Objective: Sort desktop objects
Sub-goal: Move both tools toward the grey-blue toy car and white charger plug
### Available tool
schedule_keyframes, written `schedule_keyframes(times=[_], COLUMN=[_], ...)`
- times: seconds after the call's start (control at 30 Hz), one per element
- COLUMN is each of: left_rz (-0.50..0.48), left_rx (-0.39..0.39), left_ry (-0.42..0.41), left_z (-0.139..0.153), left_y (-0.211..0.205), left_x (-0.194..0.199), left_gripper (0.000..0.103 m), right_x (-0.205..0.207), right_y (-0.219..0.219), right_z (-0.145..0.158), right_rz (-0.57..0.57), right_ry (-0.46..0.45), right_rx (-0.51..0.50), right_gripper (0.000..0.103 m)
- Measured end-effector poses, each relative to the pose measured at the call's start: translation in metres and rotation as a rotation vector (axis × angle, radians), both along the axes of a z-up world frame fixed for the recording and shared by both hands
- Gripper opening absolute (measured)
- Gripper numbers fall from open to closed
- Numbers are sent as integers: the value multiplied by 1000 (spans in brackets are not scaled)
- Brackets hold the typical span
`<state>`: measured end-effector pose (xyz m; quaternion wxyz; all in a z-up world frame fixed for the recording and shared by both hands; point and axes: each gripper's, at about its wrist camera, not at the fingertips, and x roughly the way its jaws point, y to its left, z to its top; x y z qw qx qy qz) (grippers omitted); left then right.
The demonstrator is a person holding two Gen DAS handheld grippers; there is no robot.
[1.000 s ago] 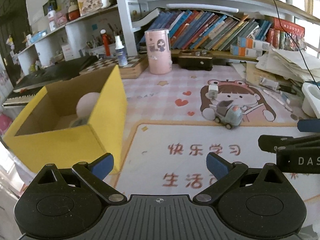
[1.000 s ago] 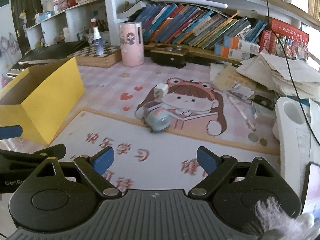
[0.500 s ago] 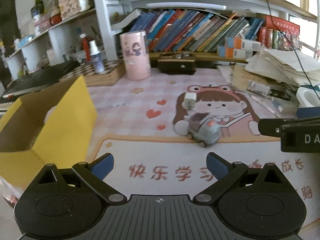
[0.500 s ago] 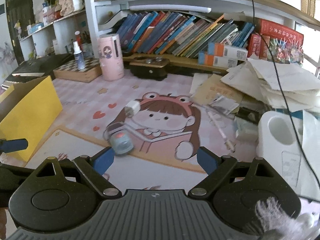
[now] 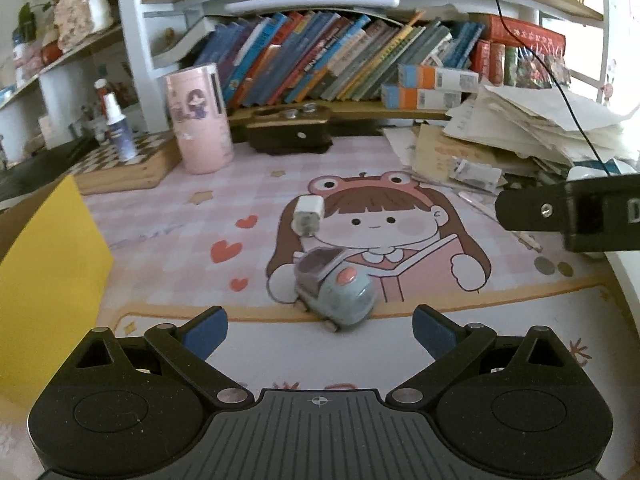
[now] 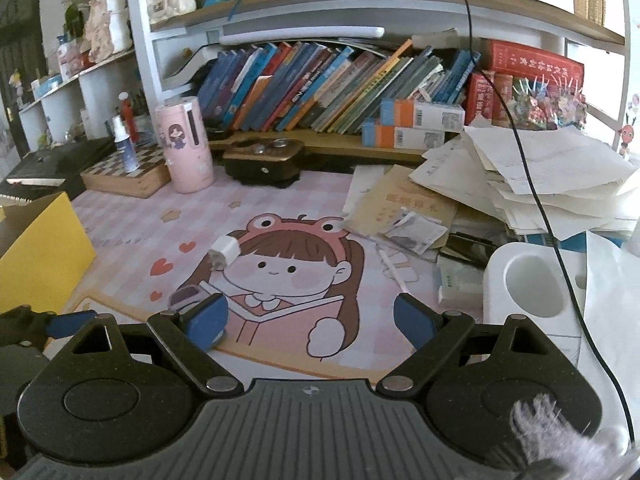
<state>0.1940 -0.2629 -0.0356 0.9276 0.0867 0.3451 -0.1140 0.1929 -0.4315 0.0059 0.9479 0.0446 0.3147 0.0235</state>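
Note:
A small blue-grey toy car sits on the pink desk mat, just ahead of my left gripper, which is open and empty. A white charger plug lies just beyond the toy; it also shows in the right wrist view. My right gripper is open and empty over the mat; its left finger hides most of the toy. A yellow cardboard box stands at the left, also in the right wrist view.
A pink cylinder, a spray bottle on a chessboard box, a dark wooden holder and a row of books line the back. Loose papers pile up at the right. A white holder stands at the right.
Both grippers have swung right and forward. The toy car and plug now lie centred before my left gripper. The yellow box has slid to the left edge.

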Motion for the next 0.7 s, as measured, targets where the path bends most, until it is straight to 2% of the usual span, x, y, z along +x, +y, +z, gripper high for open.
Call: schedule_keyframes(times=[0.17,0.47,0.53,0.63,0.7], left_rz=[-27,-30,-30,-40,-50], left_rx=[11,-58,-67,-62,-59], left_ry=[19,77,80,88,100], left_z=[-12,-26,-28,-31,-34], left_y=[-7,-6,-5,-5,-7], left_x=[19,48,52,57,60], left_gripper=[100,98,94,83,66], right_x=[8,22,25,30,30], right_y=[-6,-7,-6,-6,-6], right_z=[-4,-9,-8,-8,-8], right_rz=[-10,7,11,12,11], right_ry=[14,41,40,39,39], right_rx=[3,10,12,15,15], right_gripper=[90,89,88,88,88])
